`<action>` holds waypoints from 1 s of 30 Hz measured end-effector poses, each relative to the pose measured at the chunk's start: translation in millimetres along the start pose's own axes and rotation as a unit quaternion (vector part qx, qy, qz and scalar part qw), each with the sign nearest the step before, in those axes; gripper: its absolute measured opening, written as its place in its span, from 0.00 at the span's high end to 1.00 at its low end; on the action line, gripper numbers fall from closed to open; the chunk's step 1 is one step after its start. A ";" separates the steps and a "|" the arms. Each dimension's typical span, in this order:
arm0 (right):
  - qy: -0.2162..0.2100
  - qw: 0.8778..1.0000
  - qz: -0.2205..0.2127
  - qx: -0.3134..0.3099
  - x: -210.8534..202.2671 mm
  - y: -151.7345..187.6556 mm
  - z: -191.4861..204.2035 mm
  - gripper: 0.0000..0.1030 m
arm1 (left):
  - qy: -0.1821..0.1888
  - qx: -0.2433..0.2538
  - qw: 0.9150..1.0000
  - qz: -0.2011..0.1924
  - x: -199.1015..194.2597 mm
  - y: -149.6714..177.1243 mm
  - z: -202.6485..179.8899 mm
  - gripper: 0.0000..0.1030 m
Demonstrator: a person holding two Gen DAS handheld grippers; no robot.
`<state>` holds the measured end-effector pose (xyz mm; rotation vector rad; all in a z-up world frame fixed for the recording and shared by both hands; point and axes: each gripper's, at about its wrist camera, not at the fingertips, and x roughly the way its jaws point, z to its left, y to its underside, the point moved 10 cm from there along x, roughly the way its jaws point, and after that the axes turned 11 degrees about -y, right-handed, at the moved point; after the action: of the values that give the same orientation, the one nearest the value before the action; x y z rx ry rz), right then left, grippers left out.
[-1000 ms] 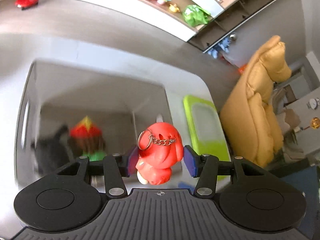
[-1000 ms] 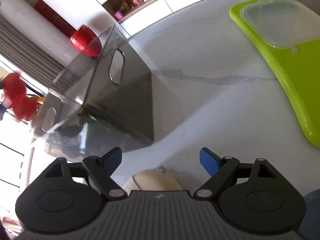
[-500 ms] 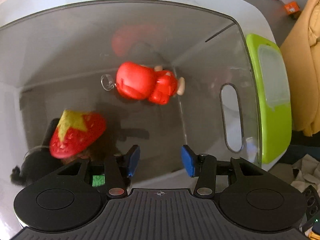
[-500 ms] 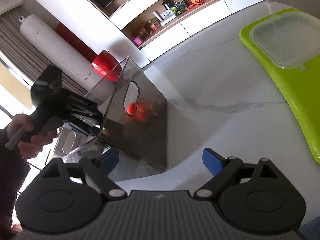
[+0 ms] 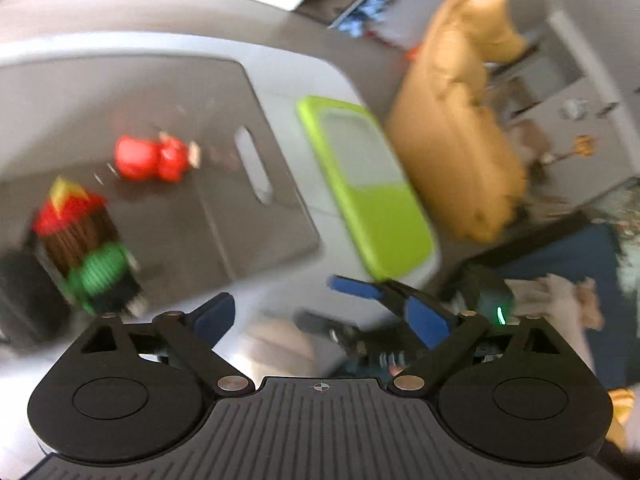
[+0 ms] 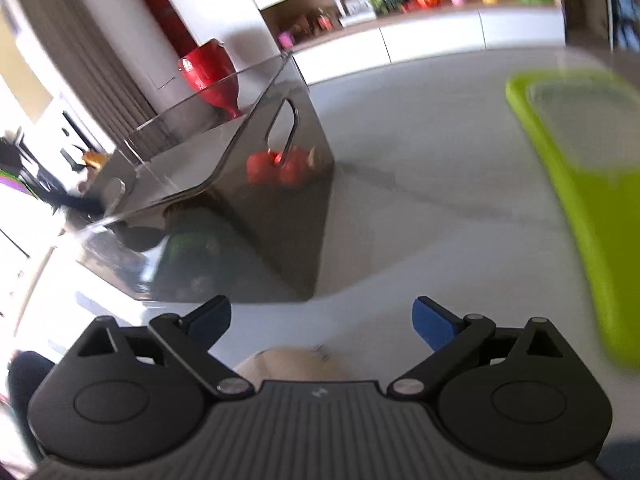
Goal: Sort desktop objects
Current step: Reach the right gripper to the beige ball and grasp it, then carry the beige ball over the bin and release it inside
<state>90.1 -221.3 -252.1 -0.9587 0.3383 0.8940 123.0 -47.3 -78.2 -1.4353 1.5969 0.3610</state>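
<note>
A red plush keychain toy point(image 5: 154, 159) lies inside the clear grey storage bin point(image 5: 256, 240), beside a strawberry-hat doll in green point(image 5: 86, 248). It also shows through the bin wall in the right wrist view point(image 6: 280, 168). My left gripper point(image 5: 320, 316) is open and empty, above the table just in front of the bin. My right gripper point(image 6: 322, 320) is open and empty over the white table point(image 6: 420, 200); a beige round object point(image 6: 288, 362) lies just below it, mostly hidden. That beige object also shows in the left wrist view point(image 5: 276, 346), with the right gripper's blue fingers point(image 5: 356, 286) beside it.
A lime-green lid with a clear panel point(image 5: 368, 188) lies on the table right of the bin, also in the right wrist view point(image 6: 592, 184). A yellow sofa point(image 5: 456, 128) stands past the table edge. A red vase point(image 6: 212, 74) stands behind the bin.
My left gripper let go of the red toy, which dropped into the bin, then pulled back and opened wider. My right gripper came lower toward the beige object.
</note>
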 end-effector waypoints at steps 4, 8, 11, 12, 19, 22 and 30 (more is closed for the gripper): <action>0.005 0.995 0.008 0.098 -13.2 19.1 -7.7 0.09 | 0.048 -0.061 0.996 0.040 37.8 42.2 21.7 0.07; 0.037 0.989 0.035 0.140 -13.5 46.2 -16.0 0.19 | 0.100 -0.145 0.982 0.069 78.6 60.8 44.6 0.06; 0.050 0.988 0.047 0.139 -8.3 60.5 -13.3 0.25 | 0.102 -0.155 0.980 0.074 101.2 63.8 51.4 0.05; 0.050 0.988 0.049 0.137 -7.1 63.5 -11.7 0.24 | 0.098 -0.154 0.980 0.076 108.8 64.5 52.8 0.05; 0.035 0.989 0.058 0.133 10.8 74.7 -4.2 0.25 | 0.058 -0.148 0.984 0.086 138.9 64.0 60.6 0.04; 0.020 0.989 0.046 0.137 11.4 71.8 -2.6 0.32 | 0.081 -0.167 0.979 0.089 142.7 62.9 63.2 0.04; -0.001 0.996 0.011 0.091 -12.1 48.8 13.8 0.49 | 0.061 -0.131 0.987 0.071 115.1 58.0 61.8 0.04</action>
<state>42.7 -203.2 -264.5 -0.7873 0.4208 0.8688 110.6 -57.7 -220.2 -1.5689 1.8097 0.5944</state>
